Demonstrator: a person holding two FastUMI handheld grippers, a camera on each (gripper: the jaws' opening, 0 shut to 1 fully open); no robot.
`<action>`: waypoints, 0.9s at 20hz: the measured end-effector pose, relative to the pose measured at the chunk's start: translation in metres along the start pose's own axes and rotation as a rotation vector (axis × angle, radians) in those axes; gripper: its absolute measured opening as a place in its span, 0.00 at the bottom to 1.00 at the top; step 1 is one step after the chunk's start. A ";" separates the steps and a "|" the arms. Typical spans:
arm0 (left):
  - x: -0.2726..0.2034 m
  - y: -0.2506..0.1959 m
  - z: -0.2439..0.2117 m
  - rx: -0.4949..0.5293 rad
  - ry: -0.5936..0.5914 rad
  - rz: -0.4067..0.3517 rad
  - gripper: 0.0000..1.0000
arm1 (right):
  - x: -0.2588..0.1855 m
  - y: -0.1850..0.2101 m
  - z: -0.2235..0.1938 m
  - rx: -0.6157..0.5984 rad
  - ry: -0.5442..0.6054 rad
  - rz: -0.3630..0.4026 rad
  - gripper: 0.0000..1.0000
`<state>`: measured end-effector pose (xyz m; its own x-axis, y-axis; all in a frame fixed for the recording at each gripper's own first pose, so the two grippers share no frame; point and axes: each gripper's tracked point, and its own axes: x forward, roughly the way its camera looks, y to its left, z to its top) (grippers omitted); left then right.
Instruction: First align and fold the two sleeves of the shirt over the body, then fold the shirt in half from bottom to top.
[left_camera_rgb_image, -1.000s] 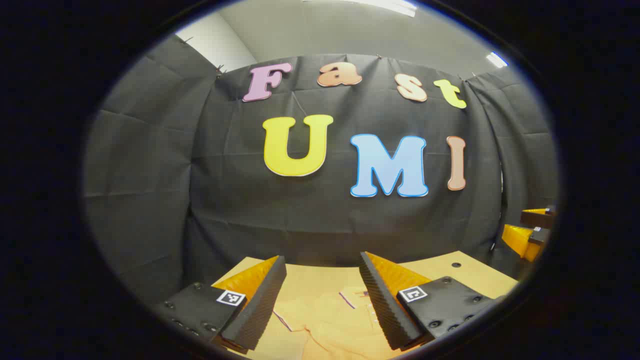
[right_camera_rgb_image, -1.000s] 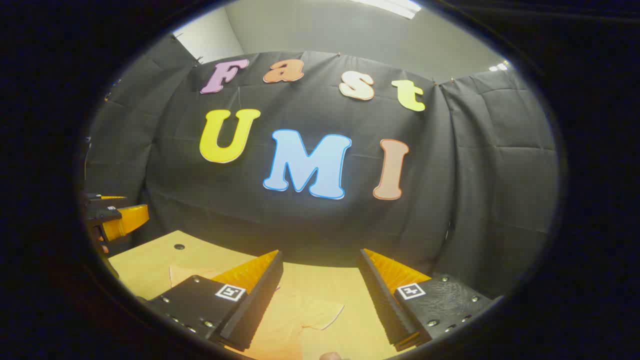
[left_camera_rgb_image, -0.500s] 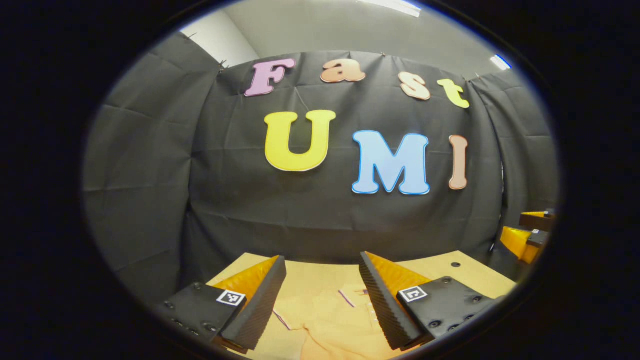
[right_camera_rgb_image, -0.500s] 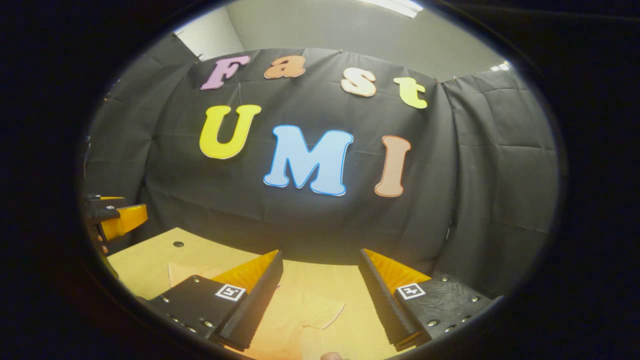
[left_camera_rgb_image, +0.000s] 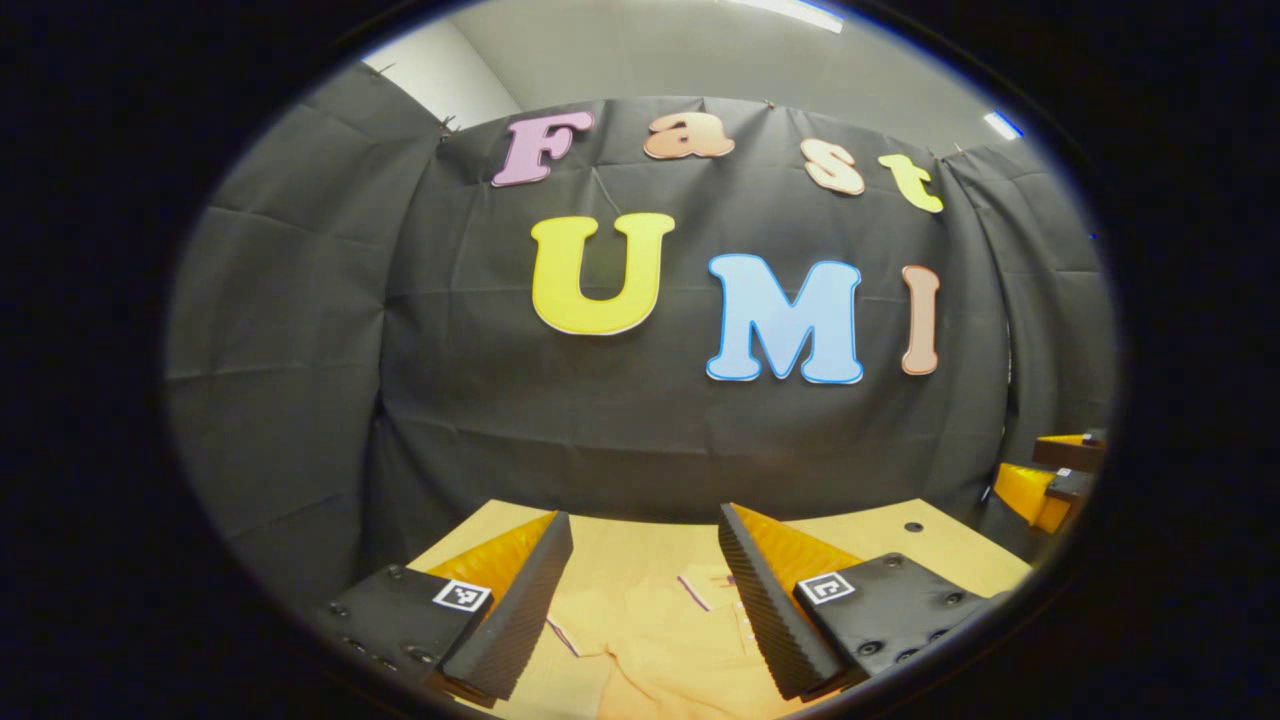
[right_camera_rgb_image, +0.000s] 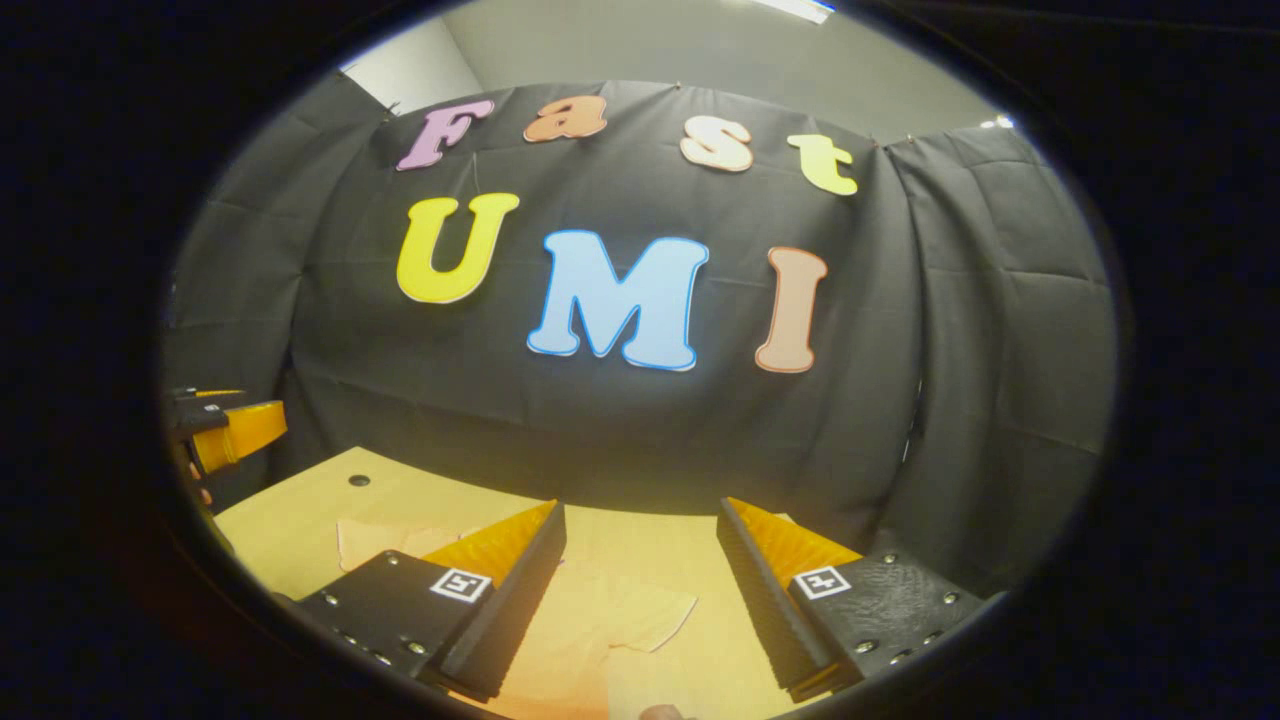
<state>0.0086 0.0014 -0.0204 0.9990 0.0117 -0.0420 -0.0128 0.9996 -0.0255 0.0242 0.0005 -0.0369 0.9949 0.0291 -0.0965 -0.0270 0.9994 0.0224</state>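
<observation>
The left gripper (left_camera_rgb_image: 640, 580) is being held wide open above the counter (left_camera_rgb_image: 880, 535), nothing between its fingers. The right gripper (right_camera_rgb_image: 640, 575) is likewise being held open and empty. The shirt (left_camera_rgb_image: 650, 630) is lying flat on the counter beneath both, one sleeve (right_camera_rgb_image: 640, 615) spread out sideways.

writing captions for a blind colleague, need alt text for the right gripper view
The right hand-held gripper is open above a pale orange shirt lying on a wooden table, one sleeve spread out. The left hand-held gripper hangs at the far left, before a black cloth wall.
</observation>
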 end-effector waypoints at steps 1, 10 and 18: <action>0.000 -0.001 -0.001 -0.001 0.000 -0.004 0.95 | 0.005 0.000 -0.007 0.007 0.022 0.008 0.94; 0.006 0.001 -0.012 -0.002 0.023 0.029 0.98 | 0.057 -0.018 -0.073 -0.015 0.165 0.018 0.95; 0.007 -0.003 -0.028 0.002 0.059 0.053 0.99 | 0.100 -0.030 -0.134 -0.042 0.288 0.022 0.95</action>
<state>0.0143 -0.0023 -0.0486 0.9928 0.0629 -0.1019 -0.0653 0.9977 -0.0195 0.1117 -0.0235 -0.1802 0.9255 0.0493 -0.3755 -0.0583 0.9982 -0.0126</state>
